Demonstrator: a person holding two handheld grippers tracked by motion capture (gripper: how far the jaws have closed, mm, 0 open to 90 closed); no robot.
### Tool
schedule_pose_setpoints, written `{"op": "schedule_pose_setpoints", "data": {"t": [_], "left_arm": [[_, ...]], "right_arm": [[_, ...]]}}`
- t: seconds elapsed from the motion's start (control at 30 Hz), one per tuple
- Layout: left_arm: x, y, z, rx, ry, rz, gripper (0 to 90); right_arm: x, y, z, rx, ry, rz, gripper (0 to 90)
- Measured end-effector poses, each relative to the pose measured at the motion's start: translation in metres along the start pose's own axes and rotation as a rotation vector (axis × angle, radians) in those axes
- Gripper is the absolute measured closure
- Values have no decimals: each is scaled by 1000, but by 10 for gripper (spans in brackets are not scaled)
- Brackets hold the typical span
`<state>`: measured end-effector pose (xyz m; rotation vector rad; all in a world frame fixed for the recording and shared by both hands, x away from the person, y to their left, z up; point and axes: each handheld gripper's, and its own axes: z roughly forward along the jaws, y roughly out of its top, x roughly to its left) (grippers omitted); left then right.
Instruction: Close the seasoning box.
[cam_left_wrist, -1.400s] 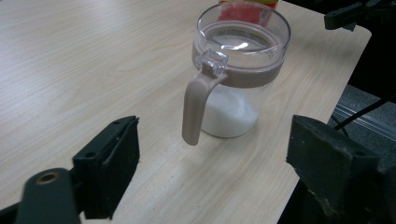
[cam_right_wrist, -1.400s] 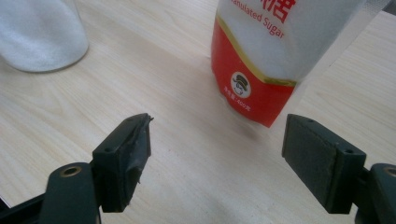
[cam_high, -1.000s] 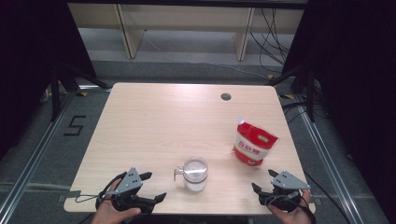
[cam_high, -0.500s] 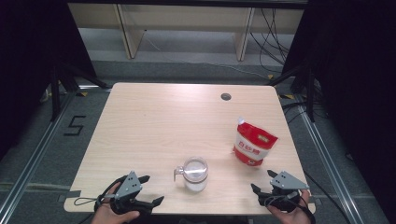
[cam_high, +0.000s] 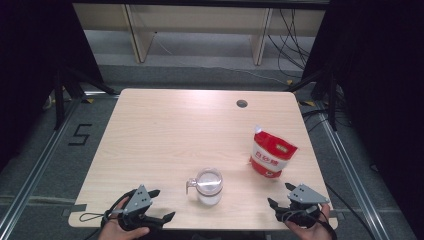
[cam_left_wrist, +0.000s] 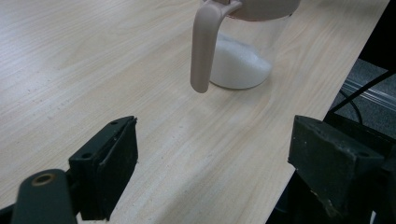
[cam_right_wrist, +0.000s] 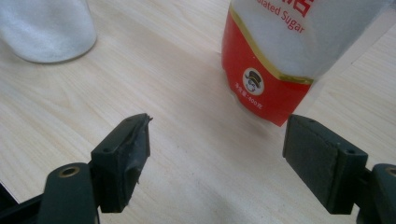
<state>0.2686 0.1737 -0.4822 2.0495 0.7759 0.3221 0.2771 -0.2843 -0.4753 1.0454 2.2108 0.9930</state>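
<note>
At the lower left of the high view my left gripper (cam_high: 159, 206) sits over the near edge of the table (cam_high: 165, 125), jaws spread wide and holding nothing; its own camera confirms the gap, with bare wood between the jaws. Just right of it, at lower centre, stands the clear glass jar (cam_high: 208, 186) with a beige handle (cam_left_wrist: 204, 46) turned toward my left gripper. A low mound of white sugar (cam_left_wrist: 239, 65) lies in its bottom, well short of the rim; whether a lid is on I cannot tell for certain. Further right, at mid-right of the frame, the red-and-white sugar bag (cam_high: 271, 152) stands upright on the table, apart from the jar; the right gripper view shows white granules through its clear upper part (cam_right_wrist: 299, 28). At the lower right my right gripper (cam_high: 281, 196) also rests at the near edge, jaws wide, empty, pointed at the bag's base. My judgement: neither item is gripped, and any pouring from bag to jar remains to be started or resumed; grasping comes first.
</note>
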Motion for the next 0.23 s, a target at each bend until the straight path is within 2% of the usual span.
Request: {"op": "schedule_pose_setpoints", "data": {"t": [0.13,0.23], "left_arm": [[0,0,0,-2,8,-2,154],[-1,0,1,-4,3,0,154]], "right_arm": [[-1,0,0,-10,-12,-15,240],[0,0,0,1,1,-1,238]]}}
